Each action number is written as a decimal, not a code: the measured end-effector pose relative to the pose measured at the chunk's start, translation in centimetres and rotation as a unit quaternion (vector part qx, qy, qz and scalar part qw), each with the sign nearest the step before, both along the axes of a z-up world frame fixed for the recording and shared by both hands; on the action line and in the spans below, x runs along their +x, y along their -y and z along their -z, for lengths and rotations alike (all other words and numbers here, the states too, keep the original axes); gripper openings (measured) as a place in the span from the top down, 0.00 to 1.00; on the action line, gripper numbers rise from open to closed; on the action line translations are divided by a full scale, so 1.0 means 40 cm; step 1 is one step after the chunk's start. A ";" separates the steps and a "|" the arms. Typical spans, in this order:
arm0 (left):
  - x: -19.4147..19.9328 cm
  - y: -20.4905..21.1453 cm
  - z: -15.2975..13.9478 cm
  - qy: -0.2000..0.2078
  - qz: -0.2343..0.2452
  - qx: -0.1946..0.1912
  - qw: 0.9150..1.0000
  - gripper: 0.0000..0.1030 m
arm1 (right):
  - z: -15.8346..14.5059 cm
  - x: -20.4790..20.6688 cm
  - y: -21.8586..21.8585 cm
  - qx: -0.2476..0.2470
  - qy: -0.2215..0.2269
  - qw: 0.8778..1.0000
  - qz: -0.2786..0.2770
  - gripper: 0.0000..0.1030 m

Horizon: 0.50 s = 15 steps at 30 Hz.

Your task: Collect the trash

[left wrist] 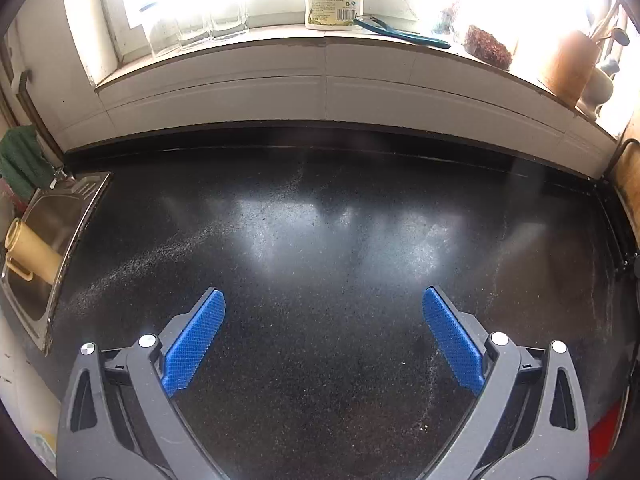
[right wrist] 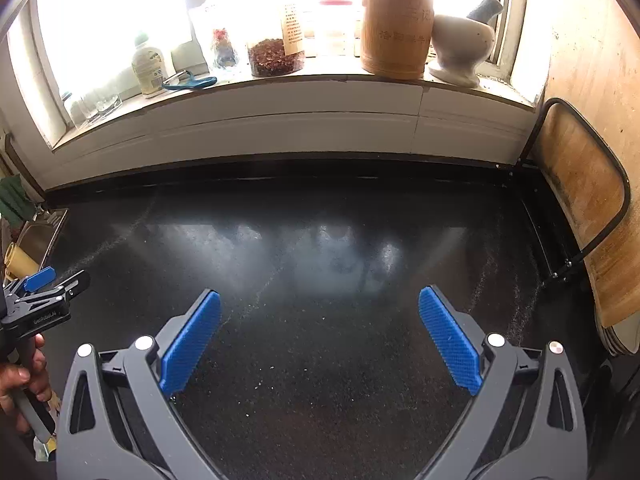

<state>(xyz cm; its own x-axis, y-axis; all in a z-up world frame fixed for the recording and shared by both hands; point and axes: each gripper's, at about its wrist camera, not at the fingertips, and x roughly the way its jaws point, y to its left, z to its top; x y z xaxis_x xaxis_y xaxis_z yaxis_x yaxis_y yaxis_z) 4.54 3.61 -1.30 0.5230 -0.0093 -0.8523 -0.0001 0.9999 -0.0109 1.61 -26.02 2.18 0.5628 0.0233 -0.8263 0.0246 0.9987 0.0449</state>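
While both tools hang over the black bench (left wrist: 320, 240), the left tool (left wrist: 324, 300) and right tool (right wrist: 320, 304) stand spread wide, pinching nothing. No trash can be made out; pale crumbs (right wrist: 272, 368) dot the lower centre. A sink (left wrist: 52, 224) sits at far left.

Only tiny pale crumbs (right wrist: 272, 368) lay scattered on the dark, speckled counter (right wrist: 320, 264); too small to tell what they were.

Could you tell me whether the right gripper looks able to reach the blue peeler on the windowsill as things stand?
Probably yes: the right gripper is open, and only bare black countertop lies between it and the peeler.
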 end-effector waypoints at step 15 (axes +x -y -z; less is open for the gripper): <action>0.003 0.000 0.001 -0.002 -0.001 0.001 1.000 0.07 | 0.006 0.008 -0.014 -0.001 -0.005 1.000 -0.012 0.07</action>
<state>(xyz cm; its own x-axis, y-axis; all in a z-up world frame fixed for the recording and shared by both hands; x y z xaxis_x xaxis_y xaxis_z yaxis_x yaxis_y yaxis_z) 4.64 3.60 -1.34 0.5187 -0.0062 -0.8549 -0.0024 1.0000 -0.0087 1.93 -25.44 1.94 0.5531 0.0354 -0.8324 0.0015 0.9991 0.0435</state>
